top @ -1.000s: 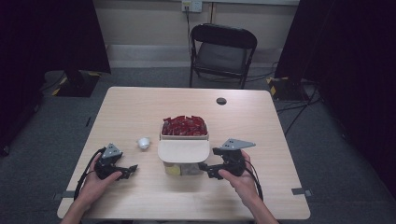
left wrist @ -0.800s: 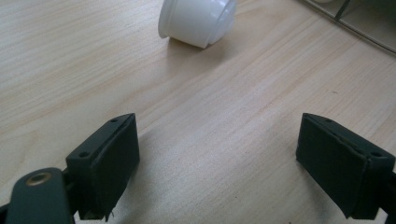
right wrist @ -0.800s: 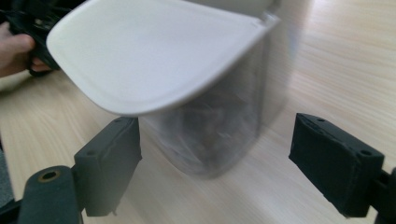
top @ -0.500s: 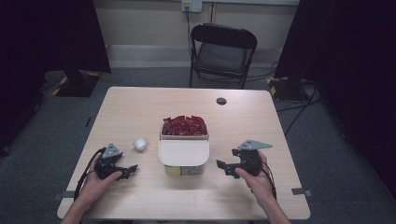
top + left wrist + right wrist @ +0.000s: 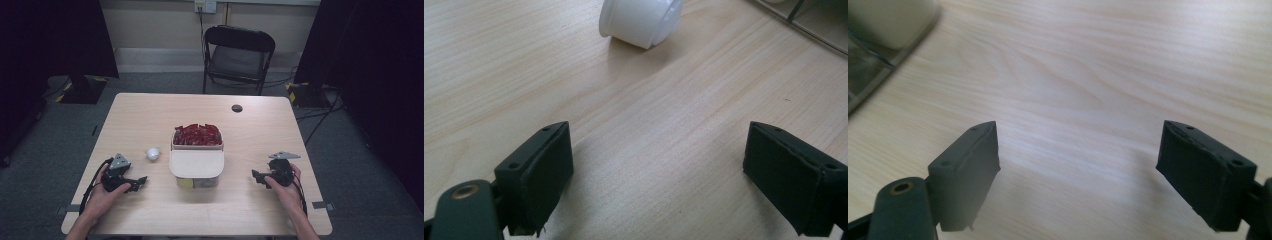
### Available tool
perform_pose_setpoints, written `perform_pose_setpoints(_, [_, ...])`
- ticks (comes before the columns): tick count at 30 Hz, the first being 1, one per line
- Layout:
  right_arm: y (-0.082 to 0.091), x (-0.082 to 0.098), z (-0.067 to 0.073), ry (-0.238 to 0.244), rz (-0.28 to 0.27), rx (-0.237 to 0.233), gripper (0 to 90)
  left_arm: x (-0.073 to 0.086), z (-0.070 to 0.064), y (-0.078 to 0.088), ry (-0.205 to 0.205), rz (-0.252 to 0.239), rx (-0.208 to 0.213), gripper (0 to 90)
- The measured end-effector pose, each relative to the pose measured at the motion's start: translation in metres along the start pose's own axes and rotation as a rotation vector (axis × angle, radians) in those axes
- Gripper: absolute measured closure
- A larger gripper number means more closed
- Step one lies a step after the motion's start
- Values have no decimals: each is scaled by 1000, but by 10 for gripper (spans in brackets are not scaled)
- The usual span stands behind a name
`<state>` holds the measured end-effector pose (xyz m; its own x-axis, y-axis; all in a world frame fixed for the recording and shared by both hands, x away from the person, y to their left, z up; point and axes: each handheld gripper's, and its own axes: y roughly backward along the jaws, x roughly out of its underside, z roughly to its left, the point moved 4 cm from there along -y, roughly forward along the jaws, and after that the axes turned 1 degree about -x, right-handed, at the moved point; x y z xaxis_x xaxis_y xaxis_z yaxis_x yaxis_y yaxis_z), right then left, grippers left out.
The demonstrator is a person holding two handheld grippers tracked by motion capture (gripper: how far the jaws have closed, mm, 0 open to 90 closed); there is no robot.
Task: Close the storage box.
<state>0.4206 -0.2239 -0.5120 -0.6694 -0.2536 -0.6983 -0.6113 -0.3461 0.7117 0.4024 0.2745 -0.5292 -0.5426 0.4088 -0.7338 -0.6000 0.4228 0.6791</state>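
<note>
A clear container (image 5: 197, 160) stands mid-table; its far half holds red pieces (image 5: 197, 134) and a cream lid (image 5: 196, 164) covers the near half. A small white cap (image 5: 152, 153) lies left of it, and shows at the top of the left gripper view as the white cap (image 5: 640, 20). My left gripper (image 5: 140, 181) rests on the table at the near left, open and empty, its jaws wide apart over bare wood (image 5: 659, 165). My right gripper (image 5: 256, 176) sits low at the near right, well clear of the container, open with nothing between its jaws (image 5: 1078, 170).
A small black disc (image 5: 237, 108) lies near the table's far edge. A black folding chair (image 5: 239, 55) stands behind the table. The container's corner (image 5: 883, 35) shows at the top left of the right gripper view. Bare wood (image 5: 250, 210) runs along the front.
My right gripper has drawn away from the container's right side, moving right and down toward the table. The left gripper has stayed put.
</note>
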Motion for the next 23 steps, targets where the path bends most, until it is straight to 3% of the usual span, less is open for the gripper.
perform_pose_setpoints(4, [-3, 5, -6, -14, 7, 56, 168, 0, 0, 0, 0, 0, 0, 122])
perform_pose_setpoints(8, [-5, 9, -8, 7, 14, 101, 159, 0, 0, 0, 0, 0, 0, 122])
perform_pose_setpoints(11, [-6, 11, -11, 8, 0, 105, 128, 0, 0, 0, -1, 0, 0, 122])
perform_pose_setpoints(14, [-8, 13, -15, 1, -49, 112, 115, 0, 0, 0, -1, 0, 0, 122])
perform_pose_setpoints(23, [-8, 13, -15, -10, -43, 127, 91, 0, 0, 0, 0, 0, 0, 122])
